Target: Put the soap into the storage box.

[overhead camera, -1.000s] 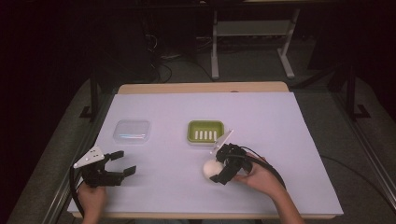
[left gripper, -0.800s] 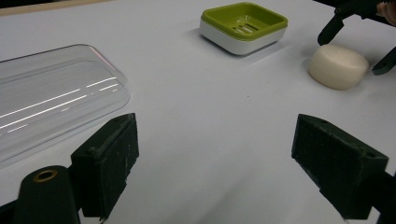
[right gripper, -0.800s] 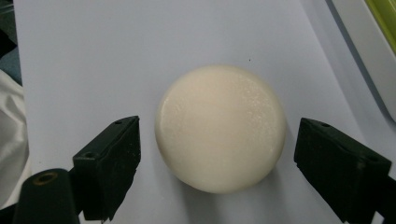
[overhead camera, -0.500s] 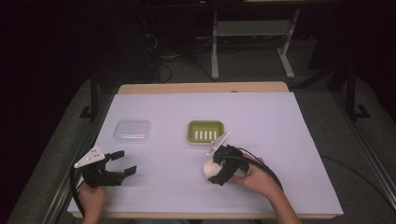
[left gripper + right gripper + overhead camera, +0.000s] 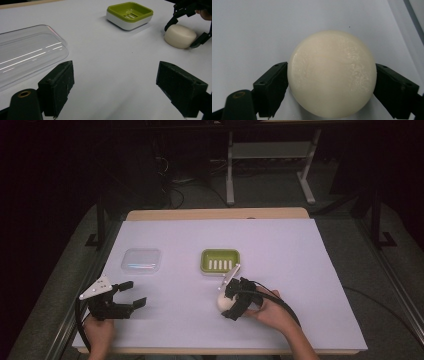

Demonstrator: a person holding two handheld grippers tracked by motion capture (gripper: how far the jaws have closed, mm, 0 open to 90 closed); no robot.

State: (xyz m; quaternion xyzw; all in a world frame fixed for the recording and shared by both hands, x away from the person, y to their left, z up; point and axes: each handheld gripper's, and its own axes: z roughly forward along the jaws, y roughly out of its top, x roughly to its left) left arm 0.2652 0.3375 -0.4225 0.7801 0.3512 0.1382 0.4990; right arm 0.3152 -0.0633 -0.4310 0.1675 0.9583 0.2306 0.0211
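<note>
A cream, rounded soap bar (image 5: 223, 303) (image 5: 180, 36) (image 5: 332, 72) lies on the white table cover in front of a green soap dish (image 5: 220, 252) (image 5: 125, 23) with a white base. My right gripper (image 5: 226, 305) (image 5: 332, 86) is shut on the soap, one black jaw pressed to each side, and the soap rests on the table. The left gripper view shows that gripper (image 5: 182, 37) clasping the bar. My left gripper (image 5: 134, 293) (image 5: 115, 85) stands open near the front left, with nothing between its jaws.
A clear plastic lid (image 5: 141, 260) (image 5: 27, 50) lies left of the dish, just beyond my left gripper. The white cover (image 5: 280, 250) spans the table to its wooden far edge. Dark floor, cables and a metal stand lie behind.
My right gripper and the soap have shifted very slightly to the left. The left gripper has stayed in place.
</note>
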